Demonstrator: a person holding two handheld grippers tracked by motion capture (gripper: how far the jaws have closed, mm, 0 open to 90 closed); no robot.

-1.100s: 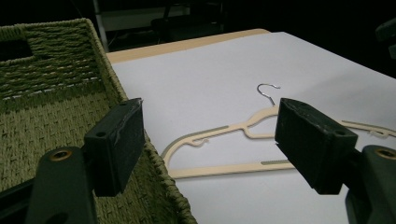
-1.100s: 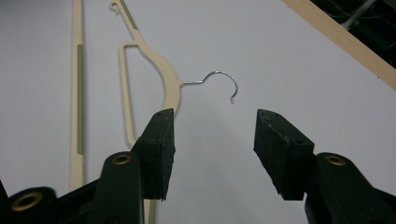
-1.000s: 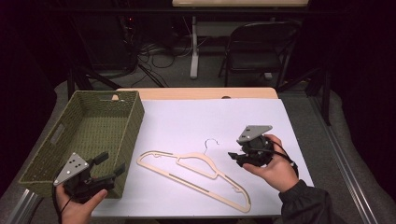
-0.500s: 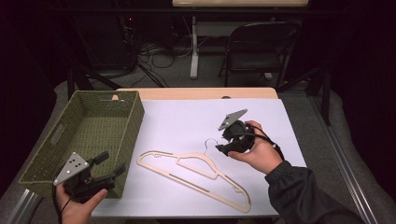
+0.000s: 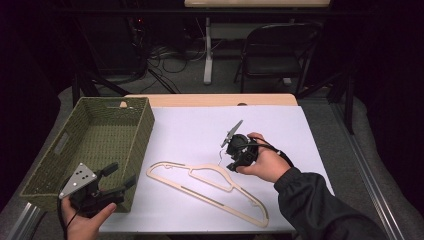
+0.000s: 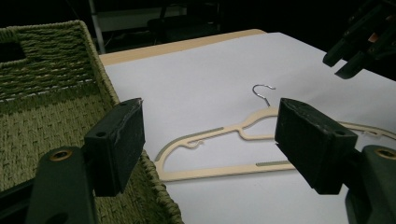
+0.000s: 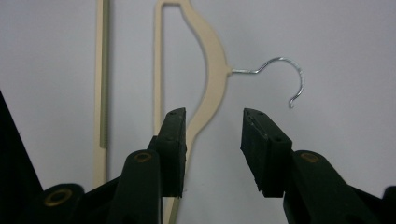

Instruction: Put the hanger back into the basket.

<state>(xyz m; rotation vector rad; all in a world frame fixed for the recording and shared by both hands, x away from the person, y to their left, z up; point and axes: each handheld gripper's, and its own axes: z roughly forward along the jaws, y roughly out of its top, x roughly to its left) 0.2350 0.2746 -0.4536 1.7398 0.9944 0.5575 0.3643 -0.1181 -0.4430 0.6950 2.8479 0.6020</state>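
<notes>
**Right gripper poised over the hanger's neck**

In the high view, the right gripper [image 5: 234,159] is bunched in the person's right hand [image 5: 264,162], so its jaws are hard to make out there; the wire hook of the hanger is only a faint line beside it. The basket [image 5: 95,145] is cut off at the left in the left gripper view, where just 1 corner and a wall show. Whether the right jaws touch the hanger cannot be told.

The hanger [image 5: 210,182] is cream-coloured and flat, with a thin silver wire hook, 2 sloping shoulders, a lower bar and small notches. It lies on the white table top [image 5: 200,130] just right of the basket, its hook end away from the basket's near corner and its long bar running off toward the table's near edge.

The right gripper view shows what the high view blurs: the jaws stand apart over the hanger's shoulder [image 7: 212,70], just below the hook [image 7: 280,74], with nothing between them. The left gripper [image 5: 112,181], held by the left hand [image 5: 85,220] at the basket's near corner, also has its jaws wide apart and empty; its view frames the hanger [image 6: 243,140] beyond the basket [image 6: 51,107] and the right gripper [image 6: 359,37] at the upper right.
</notes>
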